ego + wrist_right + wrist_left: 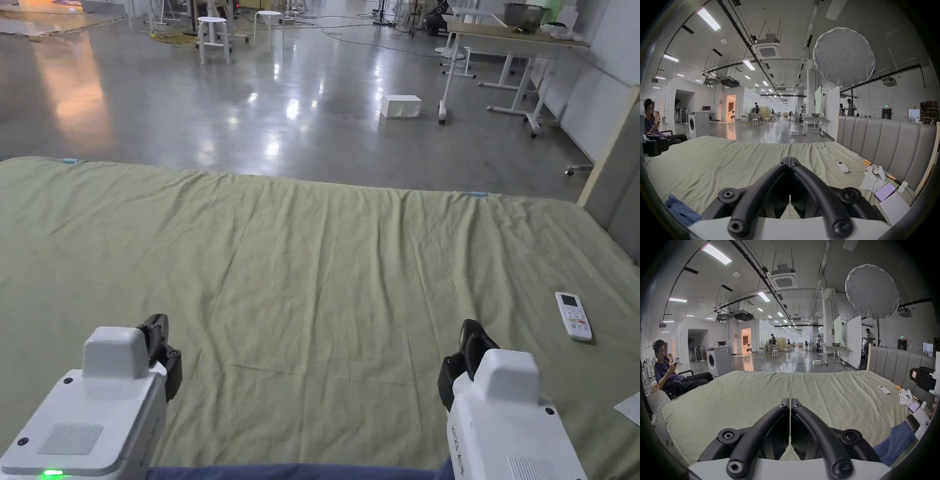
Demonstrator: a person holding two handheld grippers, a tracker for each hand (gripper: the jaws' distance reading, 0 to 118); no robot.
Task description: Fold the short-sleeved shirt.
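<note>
Both hand-held grippers, left (790,400) and right (789,158), jaws together, empty, over green bedsheet (325,262).

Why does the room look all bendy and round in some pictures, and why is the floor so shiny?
Both gripper views use a fisheye lens, so the ceiling curves and dark corners ring the picture. In the head view, lines stay straight, and the polished floor mirrors the ceiling lights as white glare. The green bed sheet is evenly lit, with soft wrinkle shadows.
</note>
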